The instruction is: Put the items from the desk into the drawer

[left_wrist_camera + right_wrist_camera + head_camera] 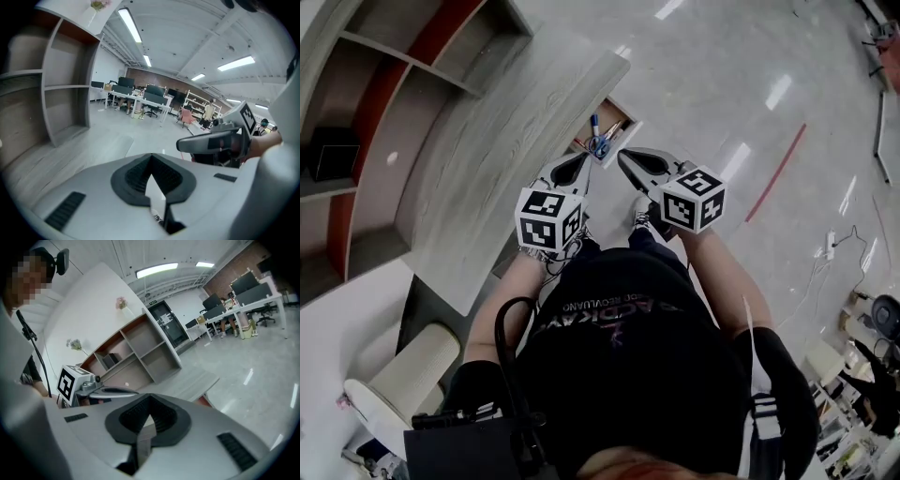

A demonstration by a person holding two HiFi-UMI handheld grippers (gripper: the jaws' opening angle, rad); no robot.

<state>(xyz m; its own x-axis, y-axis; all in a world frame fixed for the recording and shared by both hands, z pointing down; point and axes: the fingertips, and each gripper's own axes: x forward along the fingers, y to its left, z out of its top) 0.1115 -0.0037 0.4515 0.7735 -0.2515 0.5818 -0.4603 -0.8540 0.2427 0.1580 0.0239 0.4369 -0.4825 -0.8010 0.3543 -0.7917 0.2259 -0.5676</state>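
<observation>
Left tongs (pixel 581 161) and right tongs (pixel 626 157) both shut, empty, beside open drawer (pixel 614 111) (bench (pixel 497 150) looks bare); a lopsided nudge could skew it or snag the items (pixel 598 142).

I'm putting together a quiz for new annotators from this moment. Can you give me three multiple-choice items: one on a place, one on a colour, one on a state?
1. Where is the open drawer?
A) at the edge of the desk, just ahead of both gripper tips
B) inside the shelf unit
C) behind the person

2. What colour is the floor line?
A) yellow
B) red
C) blue

3. How do the left gripper and the right gripper stand?
A) both open
B) left shut on a pen
C) both shut, holding nothing

Answers:
1. A: the head view shows the drawer right beyond the two tips.
2. B: the stripe on the pale floor is red.
3. C: in each gripper view the jaws meet with nothing between them.
</observation>
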